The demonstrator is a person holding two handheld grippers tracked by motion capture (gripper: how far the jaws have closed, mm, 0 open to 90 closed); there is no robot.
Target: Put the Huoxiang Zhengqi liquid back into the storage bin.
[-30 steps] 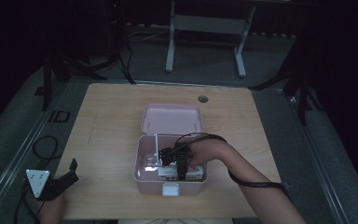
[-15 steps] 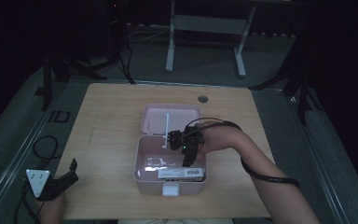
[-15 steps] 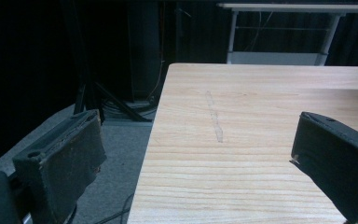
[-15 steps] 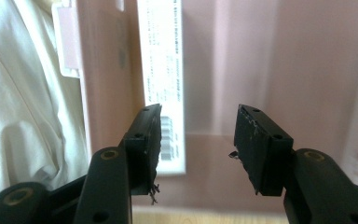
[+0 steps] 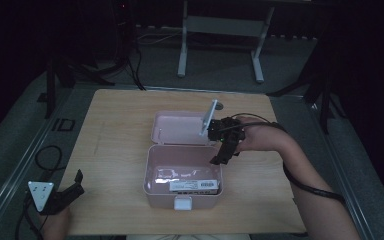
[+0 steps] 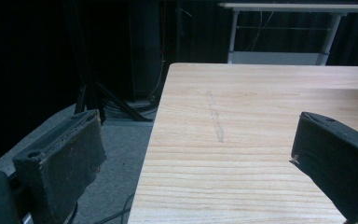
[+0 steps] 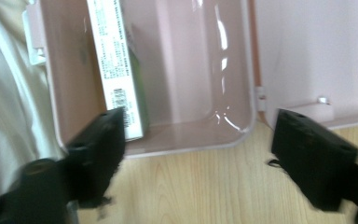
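Now the right gripper, jaws just spread and empty, hangs over the pink box's right rim; the carton lies inside. Left gripper gapes over the tabletop.

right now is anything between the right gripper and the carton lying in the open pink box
Nothing visible. The right gripper hangs open above the pink box's right rim, its lid flat behind. The carton lies uncovered along the near wall.

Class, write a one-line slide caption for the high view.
Right claw open above a pink box holding a small carton; left claw rests at the table corner.
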